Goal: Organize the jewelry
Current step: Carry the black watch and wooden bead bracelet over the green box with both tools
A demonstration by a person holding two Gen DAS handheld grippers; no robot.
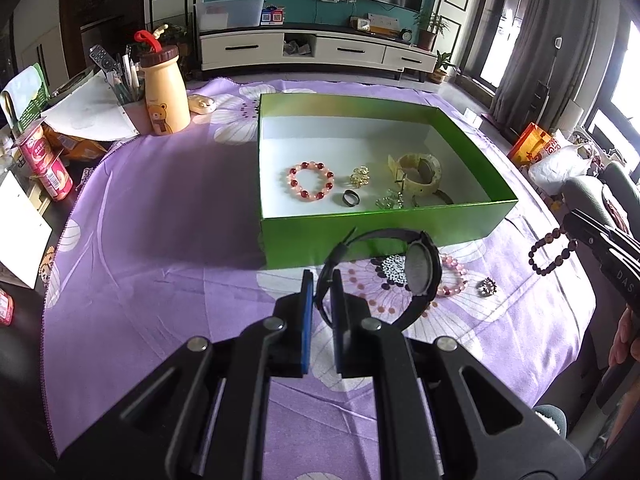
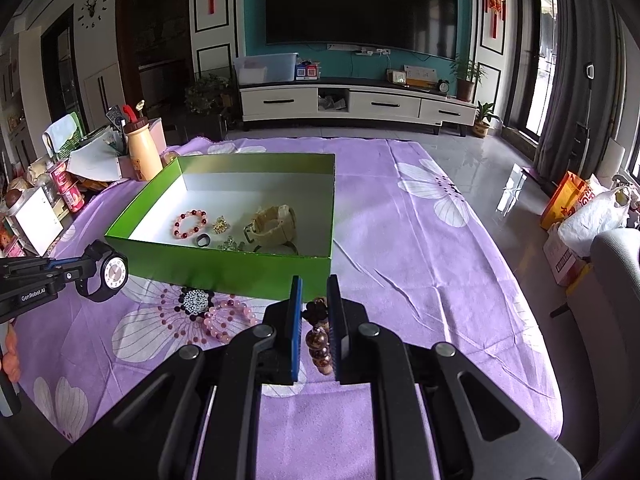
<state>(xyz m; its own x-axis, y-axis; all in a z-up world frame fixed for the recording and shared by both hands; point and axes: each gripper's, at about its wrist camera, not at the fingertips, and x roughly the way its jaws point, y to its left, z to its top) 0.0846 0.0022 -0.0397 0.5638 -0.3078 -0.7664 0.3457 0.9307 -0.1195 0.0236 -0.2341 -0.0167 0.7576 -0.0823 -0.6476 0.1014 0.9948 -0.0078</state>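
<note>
With the left gripper [image 1: 322, 280] we are clamping the strap of a black round-faced wristwatch [image 1: 416, 268], its blue pads closed on the band; the watch is hanging in the air just in front of the near wall of the open green cardboard box [image 1: 360, 236]. With the right gripper [image 2: 314, 292] we are pinching a dark brown wooden bead bracelet [image 2: 318, 340], the jaws closed on the beads, which are dangling clear of the purple flowered tablecloth [image 2: 420, 280], to the right of the box.

Inside the box we are seeing a red and pink bead bracelet [image 1: 311, 181], a gold flower-shaped piece [image 1: 360, 176], a dark ring [image 1: 350, 199], a cream-coloured wristwatch [image 1: 420, 172] and some small silvery items [image 1: 388, 201].

On the cloth in front of the box, a pale pink bead bracelet [image 2: 228, 318] and a small silver ring [image 1: 488, 287] are lying near each other.
</note>
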